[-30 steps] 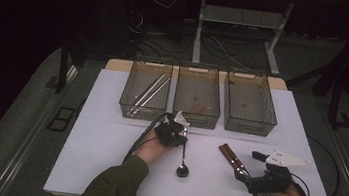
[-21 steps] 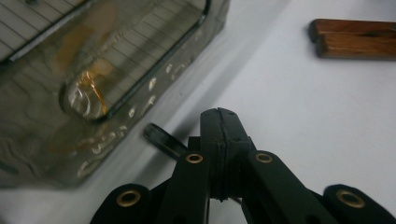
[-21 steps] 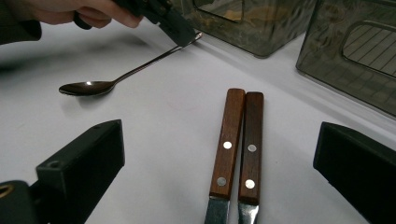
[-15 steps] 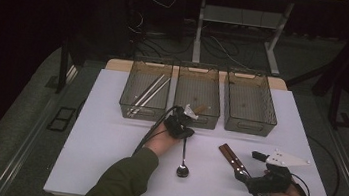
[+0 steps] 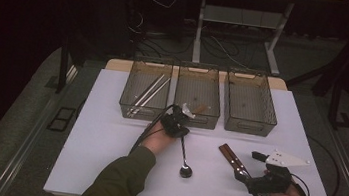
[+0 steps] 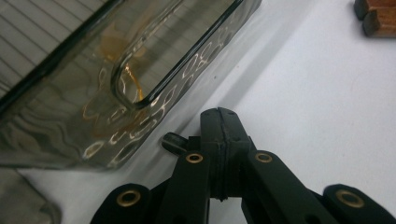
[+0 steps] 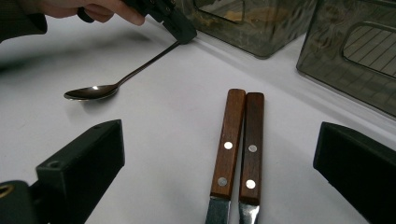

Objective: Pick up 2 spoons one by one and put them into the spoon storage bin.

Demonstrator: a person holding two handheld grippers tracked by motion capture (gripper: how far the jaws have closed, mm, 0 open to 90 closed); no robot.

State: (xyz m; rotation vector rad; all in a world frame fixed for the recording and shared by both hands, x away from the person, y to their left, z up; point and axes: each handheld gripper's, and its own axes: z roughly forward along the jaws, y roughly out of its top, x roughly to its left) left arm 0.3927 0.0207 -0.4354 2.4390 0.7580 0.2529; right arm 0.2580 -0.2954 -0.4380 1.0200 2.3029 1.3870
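While the right tongs gape wide over two wooden-handled knives, the left tongs are clamped on the spoon handle's tip beside the middle bin.

three bins, two knives, one spoon.

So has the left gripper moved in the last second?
Yes. The left gripper, shut on the spoon handle, has shifted up the high view, closer to the middle bin; its tip now sits at the bin's near wall.
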